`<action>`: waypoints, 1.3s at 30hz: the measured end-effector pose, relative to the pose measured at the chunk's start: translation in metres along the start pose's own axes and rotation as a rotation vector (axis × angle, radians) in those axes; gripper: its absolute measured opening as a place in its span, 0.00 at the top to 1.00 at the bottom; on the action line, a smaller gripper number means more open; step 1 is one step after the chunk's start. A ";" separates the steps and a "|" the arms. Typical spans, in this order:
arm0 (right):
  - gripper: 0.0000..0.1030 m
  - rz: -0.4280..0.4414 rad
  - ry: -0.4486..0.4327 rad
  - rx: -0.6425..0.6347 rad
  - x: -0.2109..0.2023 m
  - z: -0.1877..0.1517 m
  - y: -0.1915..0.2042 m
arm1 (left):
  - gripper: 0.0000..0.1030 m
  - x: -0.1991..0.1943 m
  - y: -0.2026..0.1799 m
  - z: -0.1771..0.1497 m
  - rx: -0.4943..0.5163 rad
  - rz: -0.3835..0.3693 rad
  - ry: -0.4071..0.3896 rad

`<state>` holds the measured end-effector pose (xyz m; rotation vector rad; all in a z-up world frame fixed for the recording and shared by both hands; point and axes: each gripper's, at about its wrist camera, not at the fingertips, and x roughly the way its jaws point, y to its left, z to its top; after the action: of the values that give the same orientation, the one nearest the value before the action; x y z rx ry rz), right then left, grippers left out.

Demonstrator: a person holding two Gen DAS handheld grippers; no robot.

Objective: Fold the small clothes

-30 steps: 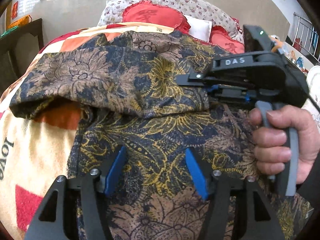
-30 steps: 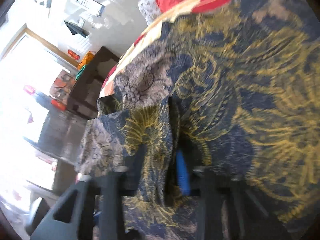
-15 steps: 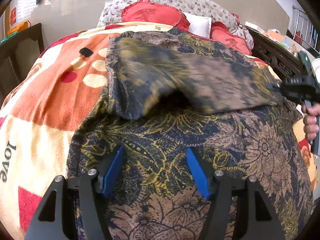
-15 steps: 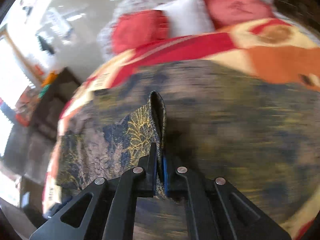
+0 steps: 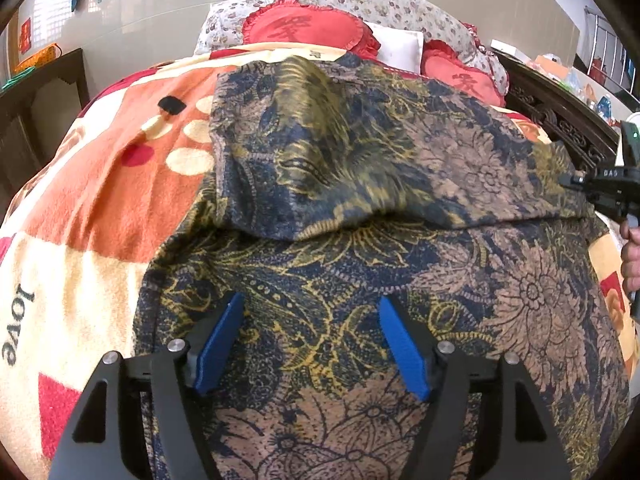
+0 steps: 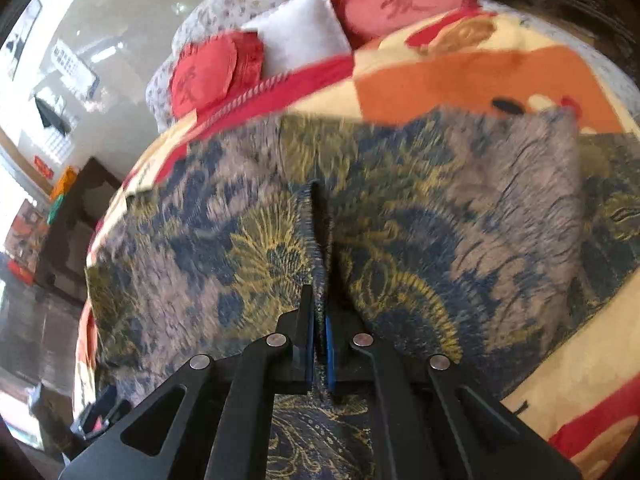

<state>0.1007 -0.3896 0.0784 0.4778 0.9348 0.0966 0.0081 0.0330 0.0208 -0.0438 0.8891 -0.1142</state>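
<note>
A dark blue, gold and brown floral garment (image 5: 360,248) lies spread on the bed. Its far part is folded over toward the right. My left gripper (image 5: 312,344) is open, its blue pads (image 5: 218,350) resting over the near part of the garment, holding nothing. My right gripper (image 6: 318,320) is shut on an edge of the garment (image 6: 400,208) and holds it stretched out; the gripper also shows at the right edge of the left wrist view (image 5: 612,188).
The bed carries an orange, cream and red blanket (image 5: 100,216). Red and white pillows (image 5: 312,28) lie at the head. A dark carved bed frame (image 5: 560,116) runs on the right. Dark wooden furniture (image 5: 36,92) stands at the left.
My right gripper has pulled the garment edge from the middle across to the right side of the bed, uncovering the orange blanket on the left. My left gripper has stayed open in place.
</note>
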 end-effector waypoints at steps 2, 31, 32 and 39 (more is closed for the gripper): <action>0.82 -0.023 0.009 -0.017 0.001 0.004 -0.001 | 0.26 0.000 0.000 0.000 0.004 -0.001 0.002; 0.75 -0.109 -0.170 -0.227 -0.042 0.010 0.028 | 0.33 -0.009 0.004 0.087 -0.028 0.104 -0.179; 0.75 -0.112 -0.155 -0.274 -0.033 0.009 0.040 | 0.42 0.005 0.005 0.102 -0.038 0.118 -0.159; 0.72 -0.285 -0.125 -0.257 0.042 -0.002 0.041 | 0.65 0.095 0.027 0.125 -0.114 0.210 0.017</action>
<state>0.1291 -0.3405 0.0633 0.1085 0.8446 -0.0713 0.1669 0.0479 0.0246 -0.0558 0.9118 0.1326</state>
